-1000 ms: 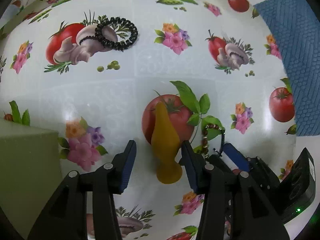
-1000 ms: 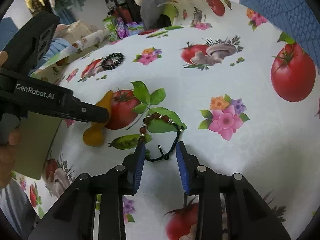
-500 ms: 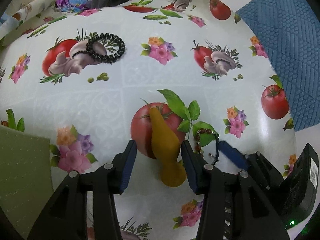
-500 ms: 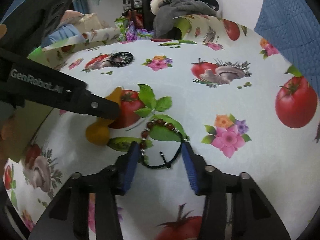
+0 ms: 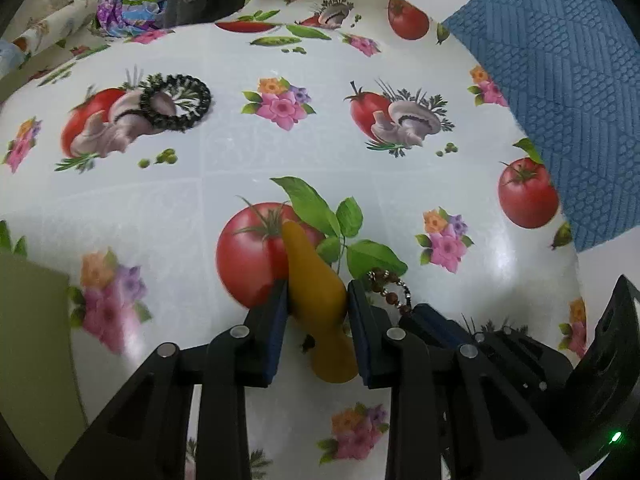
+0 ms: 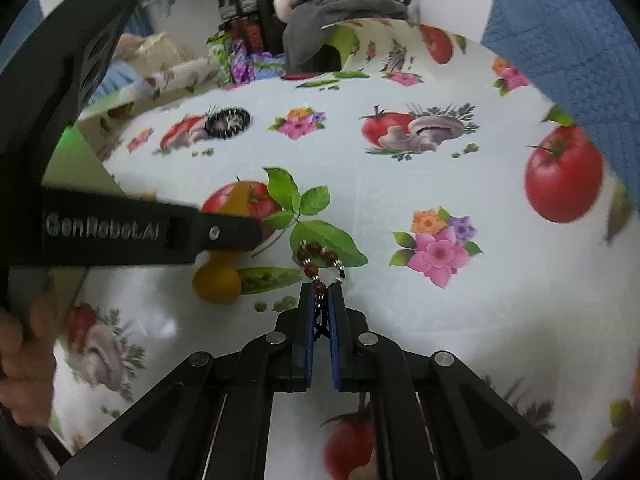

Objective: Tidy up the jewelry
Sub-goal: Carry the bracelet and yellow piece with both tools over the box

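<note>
The table [image 5: 168, 216] is covered in a glossy oilcloth printed with tomatoes, mushrooms and pink flowers, the sheen catching light in soft patches. At its right edge lies a blue quilted fabric [image 5: 560, 80] with a raised honeycomb weave. A flat olive-green block [image 5: 32, 340] with a matte face sits at the near left. The left tool [image 5: 316, 300], black with blue padded inner faces, is clamped on a mustard-yellow cone stand [image 5: 316, 288], a smooth tapering shape with a rounded, flared base, lying on its side over a printed tomato. Far back on the left, a black beaded bracelet [image 5: 176, 104] forms a bumpy ring on the cloth, well apart from both tools. The right tool [image 6: 323, 300] is pressed together on a dark cord bracelet [image 6: 318, 258], whose round reddish-brown beads and small silver spacers stick out beyond the tips, just beside the yellow stand.
</note>
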Available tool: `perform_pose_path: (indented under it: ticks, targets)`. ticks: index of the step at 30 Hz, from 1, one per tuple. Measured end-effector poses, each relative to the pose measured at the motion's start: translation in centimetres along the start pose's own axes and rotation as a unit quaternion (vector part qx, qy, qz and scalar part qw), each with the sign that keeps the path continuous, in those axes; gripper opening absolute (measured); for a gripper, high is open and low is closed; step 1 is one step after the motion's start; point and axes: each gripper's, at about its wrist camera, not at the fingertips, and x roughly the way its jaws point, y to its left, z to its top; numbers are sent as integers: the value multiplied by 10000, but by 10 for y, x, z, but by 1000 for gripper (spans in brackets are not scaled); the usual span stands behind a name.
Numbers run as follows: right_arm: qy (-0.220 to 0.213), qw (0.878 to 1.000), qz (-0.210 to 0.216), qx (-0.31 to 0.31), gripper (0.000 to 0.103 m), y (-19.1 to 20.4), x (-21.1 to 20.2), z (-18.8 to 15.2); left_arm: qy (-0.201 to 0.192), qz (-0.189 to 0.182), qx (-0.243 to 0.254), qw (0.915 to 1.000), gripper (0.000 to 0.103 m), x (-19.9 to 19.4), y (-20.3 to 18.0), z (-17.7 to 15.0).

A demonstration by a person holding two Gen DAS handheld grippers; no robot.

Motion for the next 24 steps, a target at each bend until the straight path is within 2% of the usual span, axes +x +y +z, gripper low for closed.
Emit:
perform_pose_path:
  ticks: [4, 11, 16, 24]
  targets:
    - [-38, 10000, -26, 76, 4, 6, -17, 0, -87, -176, -190, 9996, 31, -29, 7, -10]
    - [-226, 9992, 20, 319, 4, 19, -63, 7, -345, -250, -187, 9989, 31, -91, 13, -24]
    - [-531, 9983, -32, 249, 4, 36, -106, 31, -557, -181, -30, 9983, 31, -143, 16, -26]
    - [-971, 9952, 29, 101, 4, 79, -165, 82, -1024, 93, 289, 9943, 31, -229, 25, -9]
